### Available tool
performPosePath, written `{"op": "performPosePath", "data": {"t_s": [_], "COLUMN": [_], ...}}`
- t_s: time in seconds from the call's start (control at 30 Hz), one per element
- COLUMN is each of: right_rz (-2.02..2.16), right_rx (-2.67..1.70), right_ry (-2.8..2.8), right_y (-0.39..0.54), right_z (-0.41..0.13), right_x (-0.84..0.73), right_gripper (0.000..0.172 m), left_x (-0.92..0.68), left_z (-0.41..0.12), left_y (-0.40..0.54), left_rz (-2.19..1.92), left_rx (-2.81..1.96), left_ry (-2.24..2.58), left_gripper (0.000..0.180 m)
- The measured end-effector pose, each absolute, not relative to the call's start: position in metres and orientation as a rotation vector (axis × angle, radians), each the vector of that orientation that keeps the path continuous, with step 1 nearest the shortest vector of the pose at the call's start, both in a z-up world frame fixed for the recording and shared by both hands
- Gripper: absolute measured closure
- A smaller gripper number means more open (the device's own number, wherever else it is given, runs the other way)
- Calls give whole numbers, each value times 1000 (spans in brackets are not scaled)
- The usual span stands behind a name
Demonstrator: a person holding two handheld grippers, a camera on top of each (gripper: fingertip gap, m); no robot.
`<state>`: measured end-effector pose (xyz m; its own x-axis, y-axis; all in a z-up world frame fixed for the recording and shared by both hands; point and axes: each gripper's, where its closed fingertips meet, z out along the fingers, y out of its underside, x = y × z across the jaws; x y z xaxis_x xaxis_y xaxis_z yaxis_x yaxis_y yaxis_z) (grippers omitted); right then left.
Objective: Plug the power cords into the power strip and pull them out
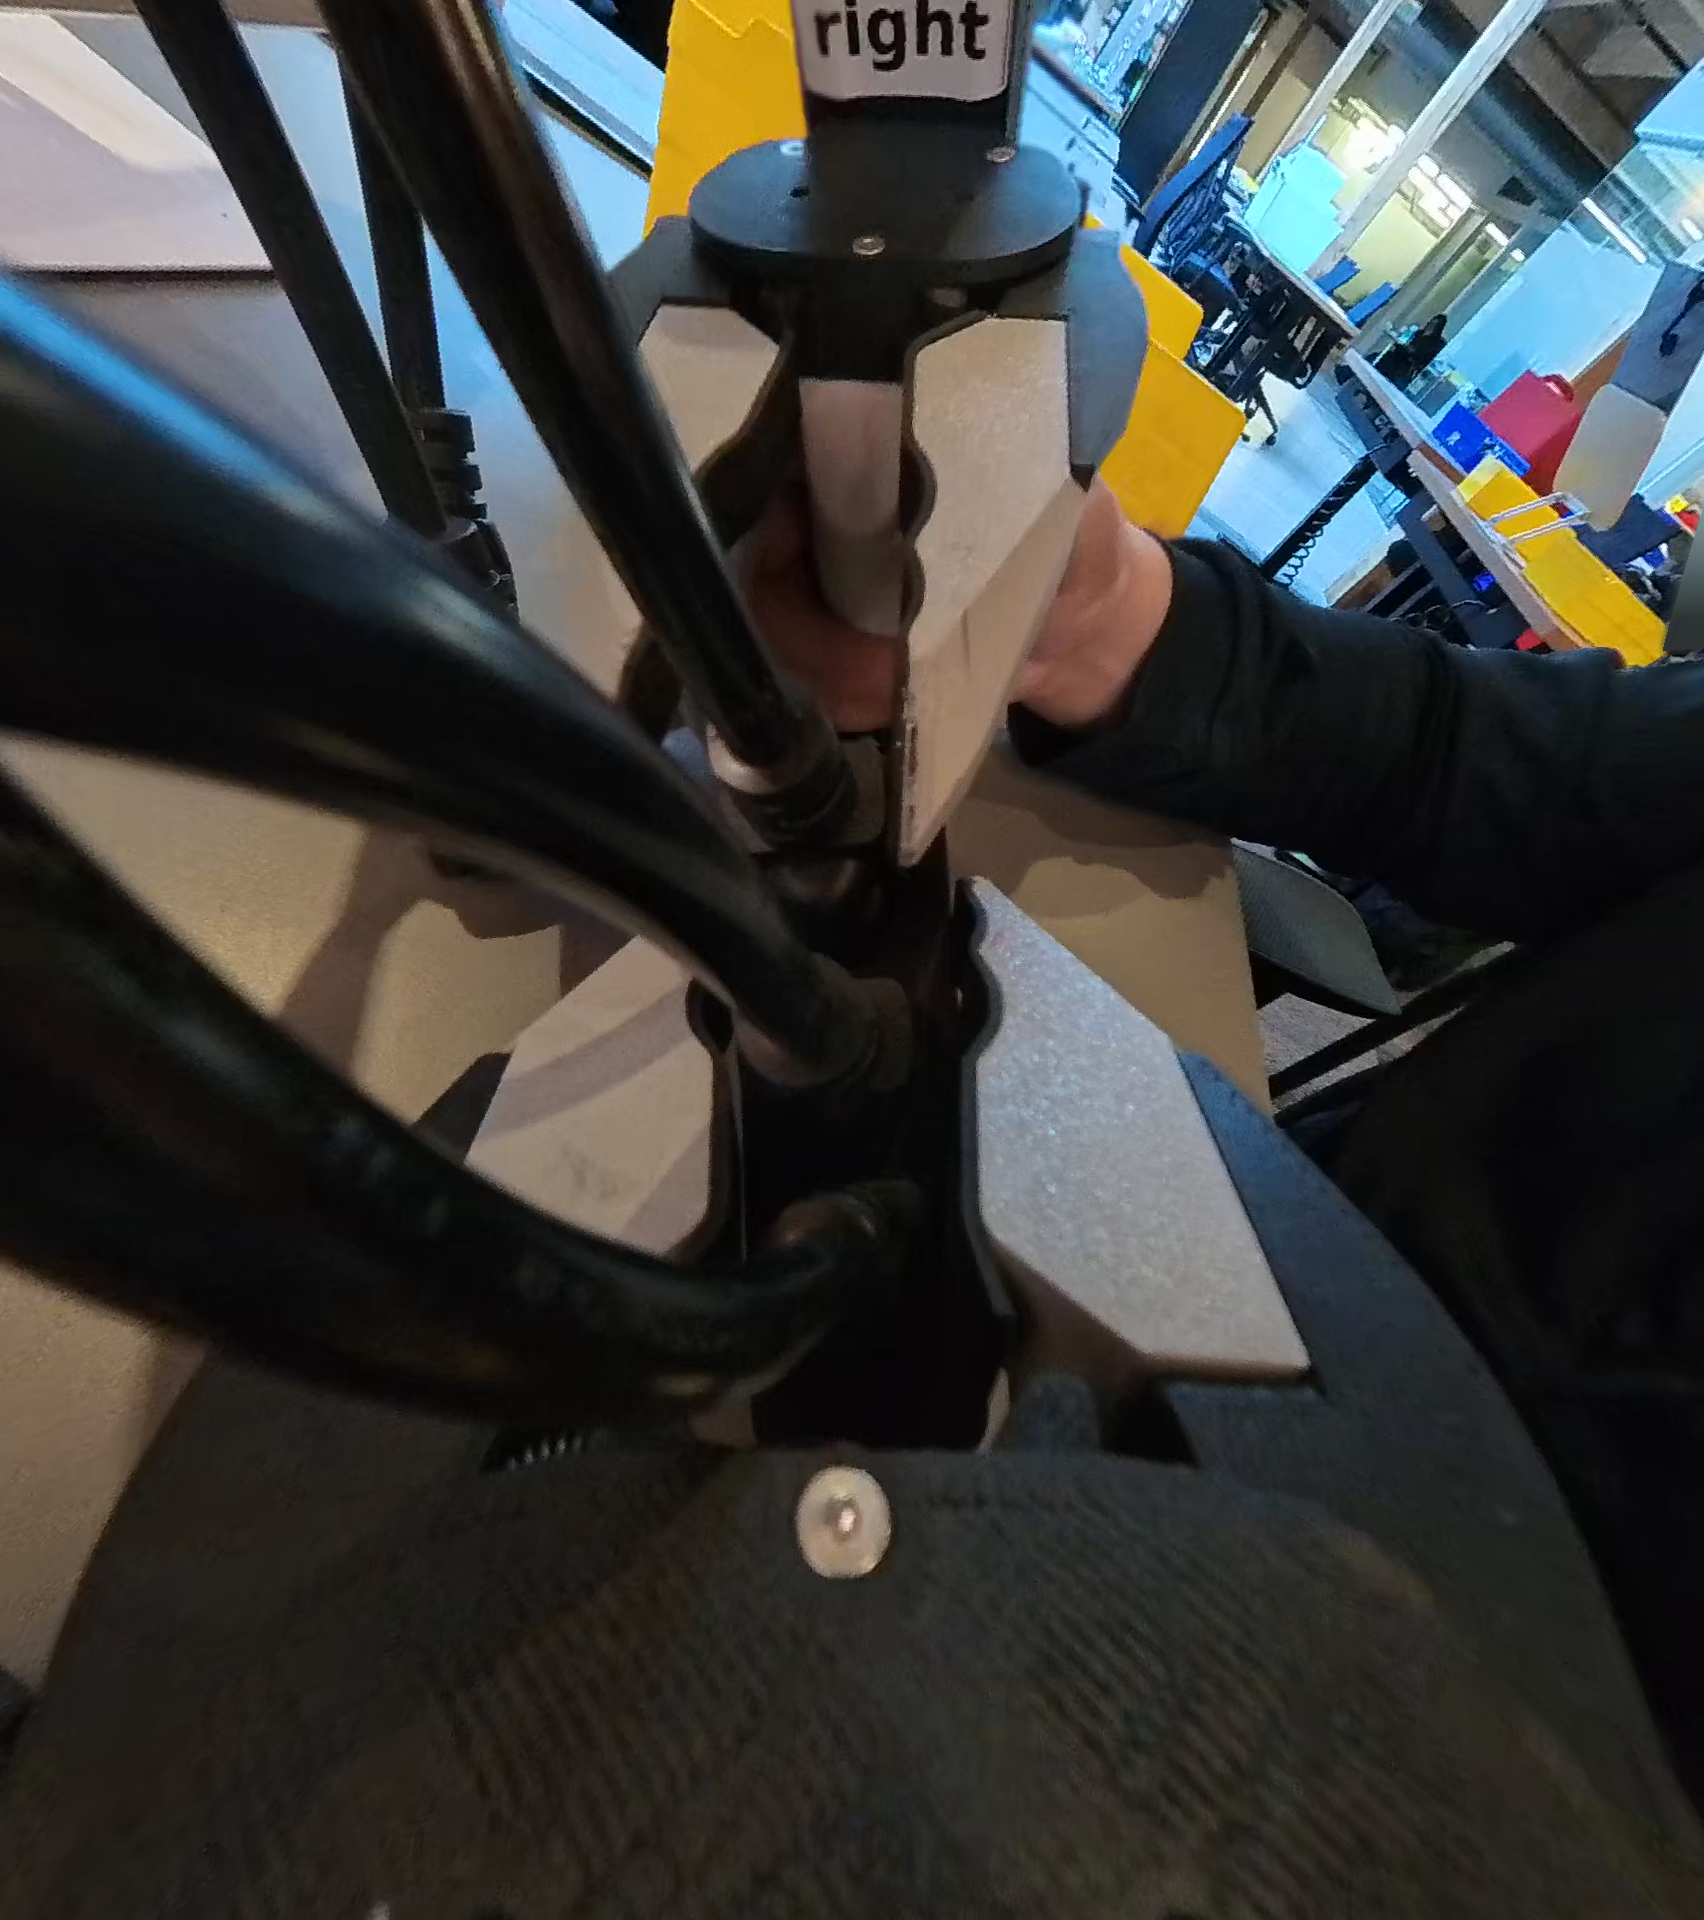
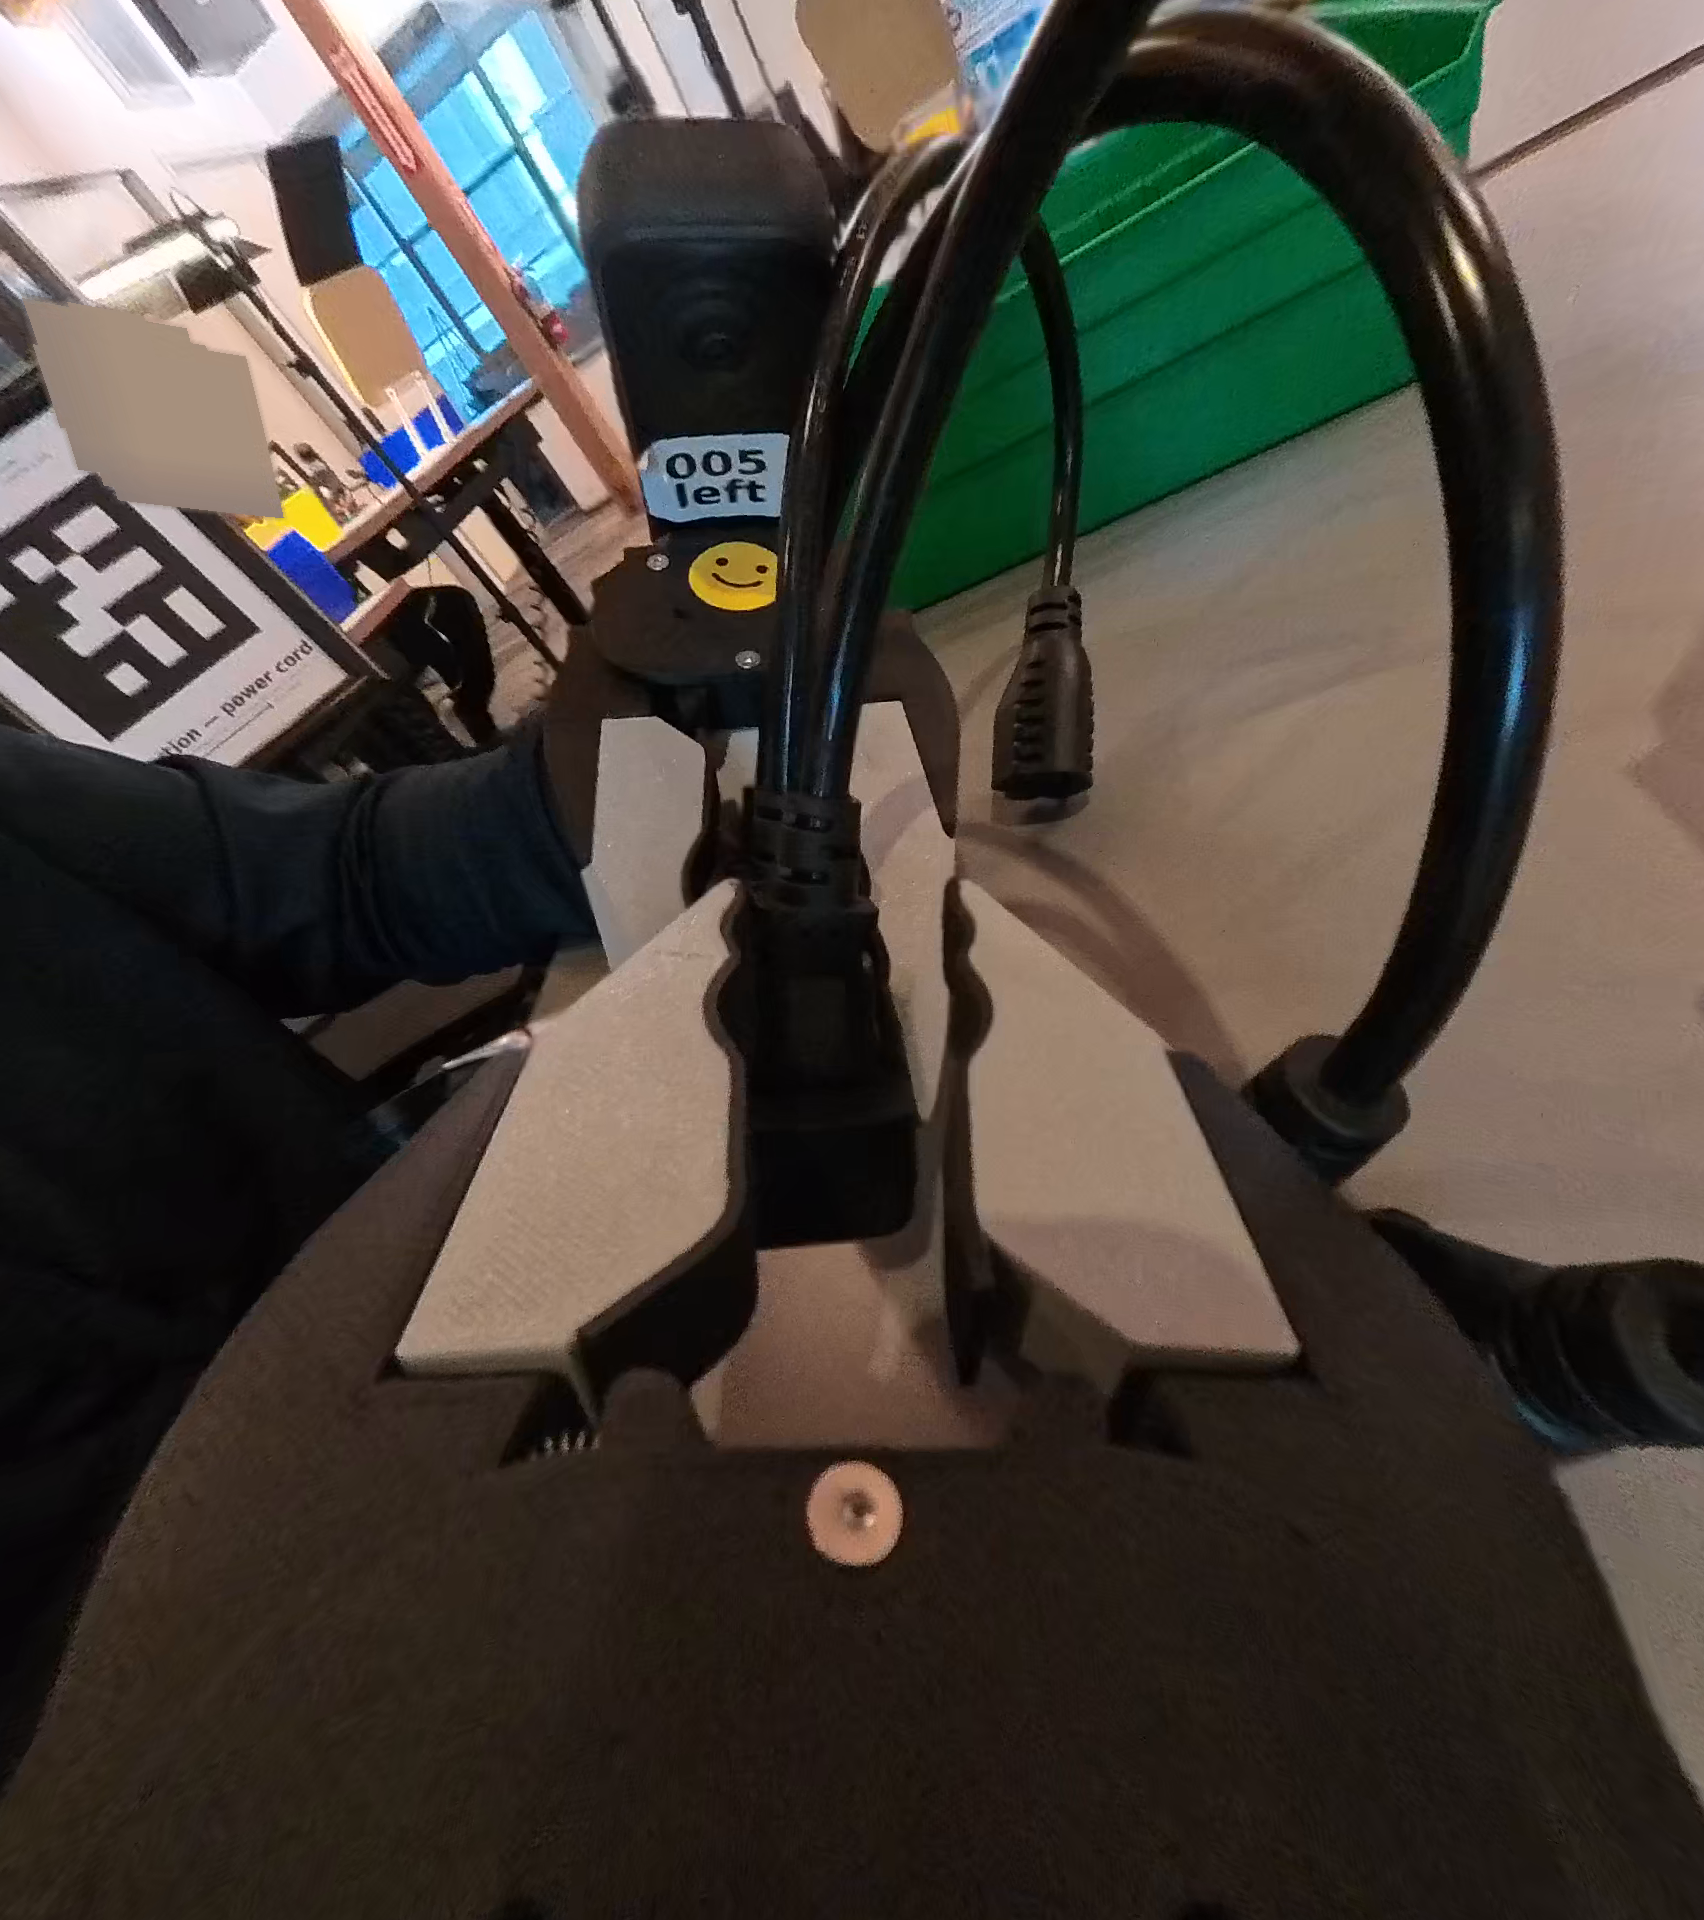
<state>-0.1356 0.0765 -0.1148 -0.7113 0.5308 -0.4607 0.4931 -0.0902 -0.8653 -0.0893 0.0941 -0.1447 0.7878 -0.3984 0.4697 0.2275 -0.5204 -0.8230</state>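
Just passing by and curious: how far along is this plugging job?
Done: two cords seem plugged in. In hand: a black plug stands between the right gripper's open fingers, touching only one; the left gripper clamps what seems the power strip. Left: probably pulling them out.

Counting on the right wrist view: 2 grey-fingered handheld grippers, the near one [image 2: 853, 914] and the one facing it [image 2: 775, 790]. 3 black moulded plug ends: 1 [image 2: 827, 1091] between the near fingers, 1 hanging [image 2: 1043, 717], 1 at the right edge [image 2: 1617, 1351]. 1 green plastic bin [image 2: 1243, 312]. 1 round yellow smiley sticker [image 2: 734, 577].
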Motion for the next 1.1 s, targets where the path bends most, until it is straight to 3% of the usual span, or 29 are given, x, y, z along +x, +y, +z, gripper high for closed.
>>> {"op": "performPosePath", "data": {"t_s": [0.13,0.2,0.33,0.77,0.8,0.87,1.1], "right_rz": [2015,2023,1963,1988,2158,2328,2186], "right_rx": [-1153,-1123,-1160,-1247,-1242,-1298,-1173], "right_ry": [-2095,-2175,-2205,-1813,-1647,-1514,-1733], "right_y": [69,60,62,75,77,83,76], "right_z": [-108,-107,-112,-98,-79,-72,-75], "right_x": [-140,-134,-136,-162,-164,-169,-166], "right_gripper": [140,153,159,165,172,171,166], "left_x": [-83,-83,-87,-104,-101,-107,-103], "left_z": [-145,-146,-149,-154,-151,-146,-141], "left_y": [94,95,97,102,105,111,108], "left_rz": [-786,-779,-736,-625,-611,-537,-648], "left_rx": [-1977,-1983,-2004,-2027,-2005,-1971,-1936], "left_ry": [163,163,146,8,20,-21,8], "left_gripper": [141,141,141,141,141,142,141]}}
